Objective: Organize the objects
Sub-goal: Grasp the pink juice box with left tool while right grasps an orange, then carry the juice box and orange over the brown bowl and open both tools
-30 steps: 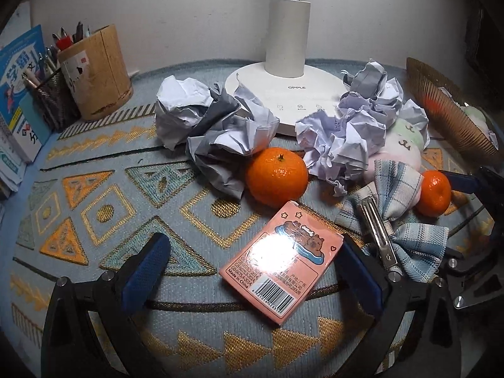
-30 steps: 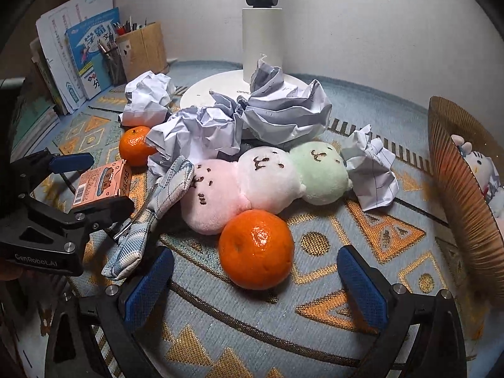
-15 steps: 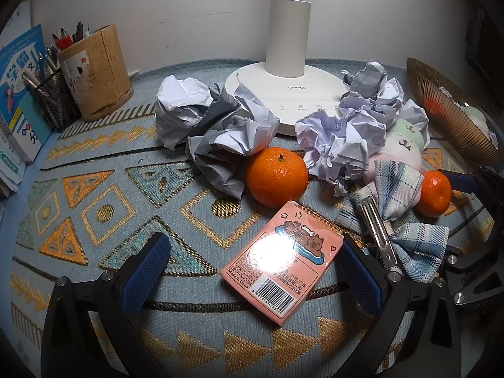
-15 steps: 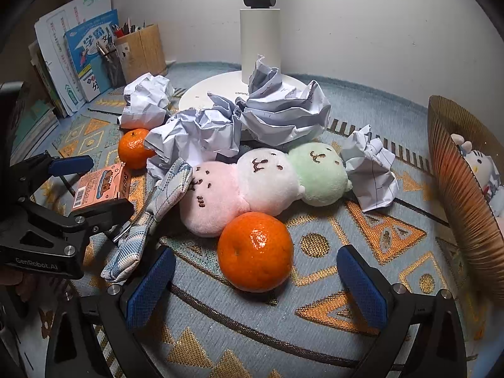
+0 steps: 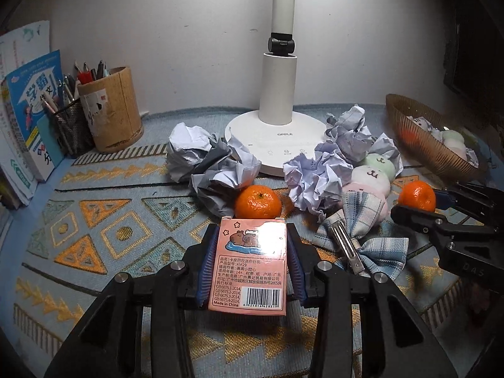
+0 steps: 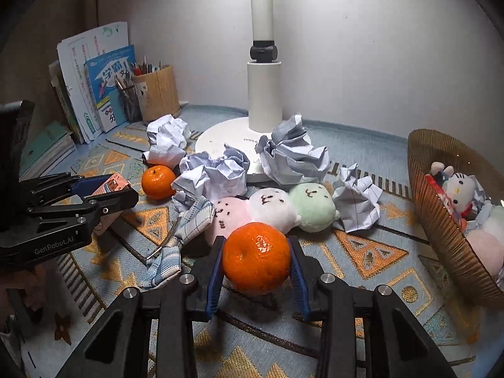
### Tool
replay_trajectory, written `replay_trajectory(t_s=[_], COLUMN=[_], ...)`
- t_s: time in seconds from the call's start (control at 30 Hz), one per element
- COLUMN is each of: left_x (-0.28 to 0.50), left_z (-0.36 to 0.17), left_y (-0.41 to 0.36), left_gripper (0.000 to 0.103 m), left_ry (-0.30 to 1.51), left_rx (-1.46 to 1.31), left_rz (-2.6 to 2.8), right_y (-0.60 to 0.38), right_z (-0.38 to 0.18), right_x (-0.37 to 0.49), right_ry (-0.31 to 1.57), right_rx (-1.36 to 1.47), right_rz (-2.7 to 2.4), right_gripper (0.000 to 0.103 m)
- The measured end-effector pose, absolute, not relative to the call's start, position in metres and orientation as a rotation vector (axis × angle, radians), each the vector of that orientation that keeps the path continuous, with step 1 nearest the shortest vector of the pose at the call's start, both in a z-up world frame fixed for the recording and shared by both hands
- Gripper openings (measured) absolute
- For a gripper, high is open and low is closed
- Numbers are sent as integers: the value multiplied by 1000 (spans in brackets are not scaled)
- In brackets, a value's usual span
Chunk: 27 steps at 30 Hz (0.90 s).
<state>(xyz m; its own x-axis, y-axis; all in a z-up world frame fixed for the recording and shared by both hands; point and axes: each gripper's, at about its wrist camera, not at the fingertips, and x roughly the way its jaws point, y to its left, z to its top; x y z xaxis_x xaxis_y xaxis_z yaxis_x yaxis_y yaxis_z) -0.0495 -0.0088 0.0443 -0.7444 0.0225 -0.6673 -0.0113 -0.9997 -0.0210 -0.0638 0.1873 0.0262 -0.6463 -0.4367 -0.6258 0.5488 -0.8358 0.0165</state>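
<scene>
The pink card box (image 5: 250, 267) sits squeezed between the blue pads of the left hand-held gripper (image 5: 250, 271), whose jaws have just been closing on it, so it can be carried. The near orange (image 6: 256, 258) is clamped in the right hand-held gripper (image 6: 256, 267) the same way. On the far right, the brown basket (image 6: 441, 220) already holds soft toys, likely where things go.

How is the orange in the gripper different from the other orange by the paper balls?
The held orange is clamped between the right gripper pads, off the mat; the other orange lies free on the mat, touching crumpled paper. Both are round, bright and unpeeled.
</scene>
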Motion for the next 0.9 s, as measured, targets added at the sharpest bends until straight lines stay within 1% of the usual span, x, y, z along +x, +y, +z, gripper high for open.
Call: replay_trajectory(t_s=[0.13, 0.57, 0.77, 0.9], left_x=[-54, -58, -56, -62], left_z=[45, 42, 42, 38], left_y=[-4, -9, -9, -6], left_gripper=[38, 38, 38, 38], left_ry=[12, -20, -10, 6], left_rx=[-1107, -1151, -1146, -1185], left_rz=[2921, 2929, 2945, 2889], right_y=[193, 192, 192, 201], right_z=[36, 33, 33, 40], right_x=[-53, -56, -54, -52], right_ry=[196, 200, 209, 176], right_rx=[759, 810, 797, 755], right_rz=[-2443, -2430, -2437, -2411], right_gripper=[37, 37, 37, 37])
